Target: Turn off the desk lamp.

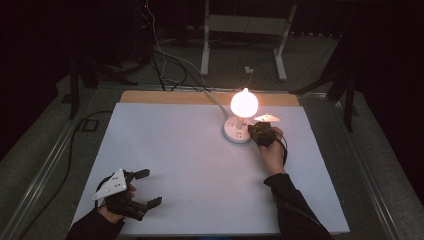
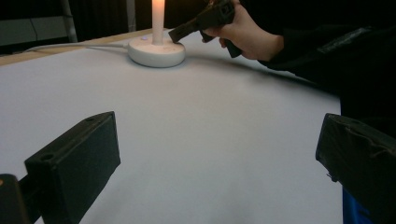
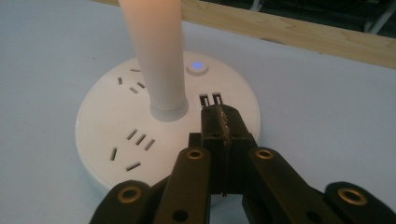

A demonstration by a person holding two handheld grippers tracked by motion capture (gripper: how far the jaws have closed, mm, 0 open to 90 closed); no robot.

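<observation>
The round white plastic socket base (image 3: 116, 140) at the table's far right has its lamp glowing, right gripper (image 3: 223, 122) pressed together over it, left gripper (image 1: 145, 187) spread idle near-left, so switching looks done.

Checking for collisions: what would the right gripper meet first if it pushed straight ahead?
Probably the round white socket base: the shut right gripper sits over its top beside the lit lamp's stem.
</observation>
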